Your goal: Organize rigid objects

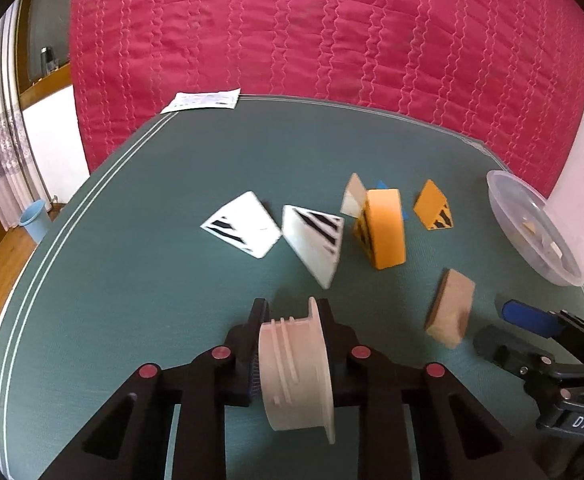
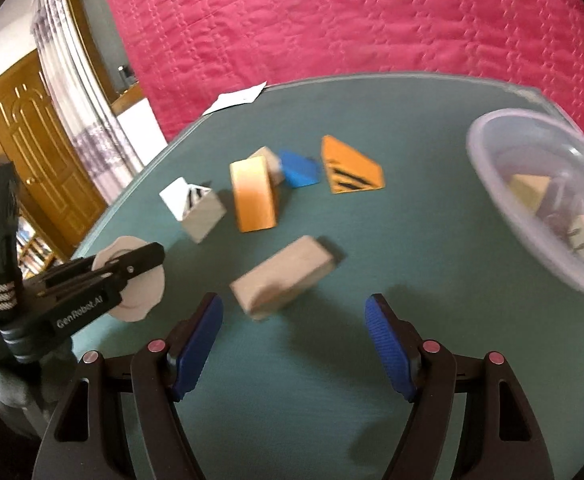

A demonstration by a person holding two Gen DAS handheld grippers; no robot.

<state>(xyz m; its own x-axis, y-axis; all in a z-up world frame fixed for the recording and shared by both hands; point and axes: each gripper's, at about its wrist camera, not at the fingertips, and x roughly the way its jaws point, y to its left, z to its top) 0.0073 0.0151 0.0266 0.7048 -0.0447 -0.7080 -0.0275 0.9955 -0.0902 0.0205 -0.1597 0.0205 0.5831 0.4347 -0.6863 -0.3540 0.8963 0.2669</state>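
the left gripper [image 1: 292, 320] is clamped on a pale flanged spool [image 1: 295, 376], its two fingers pressed against the spool's ends, above the near part of the green table [image 1: 132, 280]. the right wrist view shows the same spool [image 2: 132, 284] from its round end, at the left edge of the frame, with "genrobot.ai" printed in white on the left gripper's body there. the left wrist view in turn reads "das" on the body of the right gripper [image 1: 507, 320] at its near right.

on the left, only the left wrist view shows a flat white striped wedge [image 1: 242, 224] and a blue bin [image 1: 34, 220] on the floor. just right of that wedge stands a second white striped wedge [image 1: 315, 240], seen in both views. next comes an upright orange block [image 1: 385, 232] with a pale piece leaning behind it. only the right wrist view shows the blue block [image 2: 299, 168] clearly, tucked behind the orange one. an orange striped wedge [image 2: 349, 168] lies right of it.

nearer, a beige block [image 2: 284, 276] lies on the table just beyond the right gripper [image 2: 293, 312], whose blue pads [image 2: 387, 352] stand wide apart and hold nothing. at the far right sits a clear bowl [image 2: 491, 168]; the right wrist view shows several pale pieces inside it, blurred. a white paper slip [image 1: 204, 101] lies at the table's far edge, its print unreadable.
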